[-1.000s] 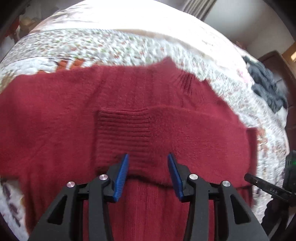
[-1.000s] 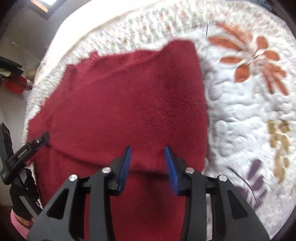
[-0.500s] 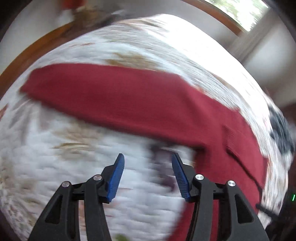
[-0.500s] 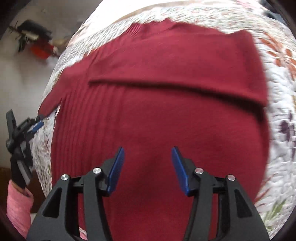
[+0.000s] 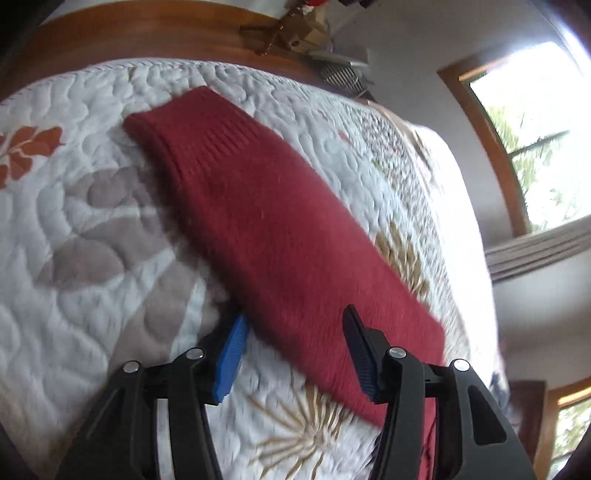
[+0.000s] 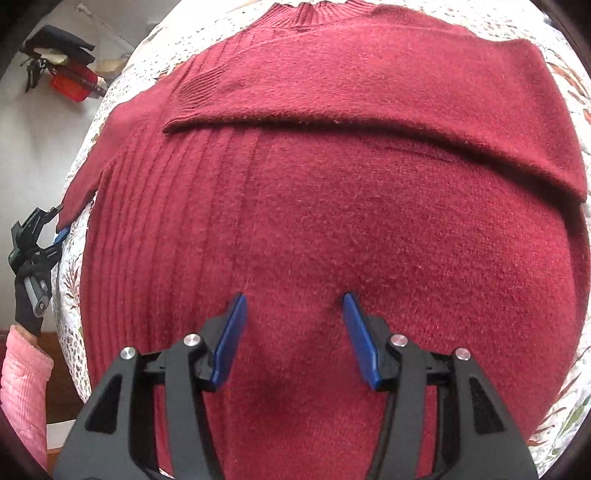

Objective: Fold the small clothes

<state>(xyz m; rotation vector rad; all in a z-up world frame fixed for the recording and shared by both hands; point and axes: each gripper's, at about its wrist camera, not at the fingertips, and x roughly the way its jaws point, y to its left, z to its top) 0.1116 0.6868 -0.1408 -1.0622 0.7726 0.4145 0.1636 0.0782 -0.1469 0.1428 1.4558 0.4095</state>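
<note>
A dark red knit sweater (image 6: 314,221) lies flat on a white quilted bed (image 5: 74,258). One sleeve (image 6: 406,110) is folded across its chest, below the ribbed collar (image 6: 314,11). My right gripper (image 6: 295,339) hovers open over the sweater's lower body, holding nothing. The other sleeve (image 5: 266,221) stretches out straight over the quilt, its ribbed cuff (image 5: 173,122) at the far end. My left gripper (image 5: 295,350) is open and straddles this sleeve near its close end, with the knit between its fingers. In the right wrist view the left gripper (image 6: 37,236) shows by the sleeve at the bed's left edge.
A wooden bed frame (image 5: 147,22) runs behind the quilt, with a window (image 5: 535,129) to the right. A gloved hand (image 6: 29,295) and pink sleeve (image 6: 22,387) hold the left gripper. A red object (image 6: 70,83) sits beyond the bed at upper left.
My left gripper has swung off the sweater's body, out to the stretched sleeve. My right gripper has drawn back from the folded sleeve to over the lower body. Both stayed open.
</note>
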